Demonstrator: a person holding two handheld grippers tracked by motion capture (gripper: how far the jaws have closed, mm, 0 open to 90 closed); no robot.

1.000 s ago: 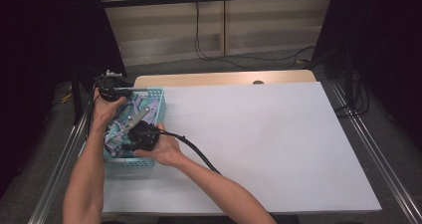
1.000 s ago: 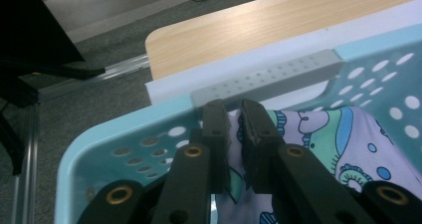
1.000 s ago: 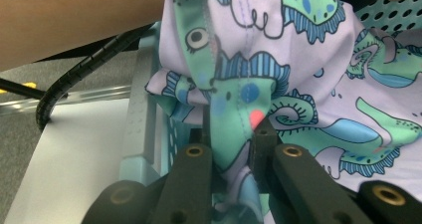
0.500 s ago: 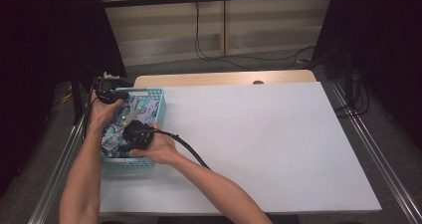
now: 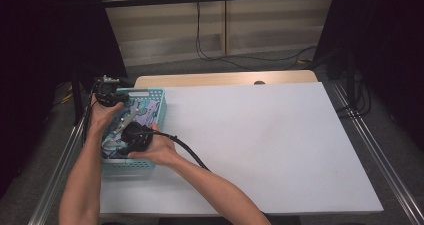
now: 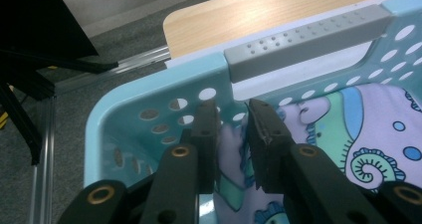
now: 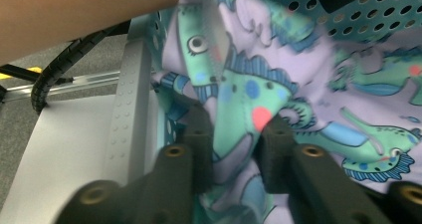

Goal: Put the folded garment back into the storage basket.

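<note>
Where the white tabletop (image 5: 260, 145) meets its left edge, a light-blue perforated basket (image 5: 159, 105) sits with a patterned cloth (image 5: 142, 110) lying inside it. Both hands work over this basket in the high view: the left tool (image 5: 107, 92) is positioned at the far left corner of the basket, and the right tool (image 5: 131, 135) is positioned over the near half, with its black cable (image 5: 187, 150) trailing toward the person across the tabletop. In the left gripper view, the left tool (image 6: 233, 127) has its jaws drawn close together with a fold of the cloth (image 6: 338, 134) between them, just inside the basket wall (image 6: 149, 109) and directly below the grey handle bar (image 6: 308, 42) on the rim; the jaws pinch the cloth edge. In the right gripper view, the right tool (image 7: 234, 144) has its jaws closed on a bunched ridge of the cloth (image 7: 239, 94), which rises between them and spreads toward the far basket wall (image 7: 348, 20). The cloth is pale lilac with green and blue sea-creature figures. A grey rim bar (image 7: 132, 104) of the basket runs just beside the right tool's jaws, with the white tabletop (image 7: 64, 149) beyond it. A forearm (image 7: 74, 15) crosses the top of that view.
</note>
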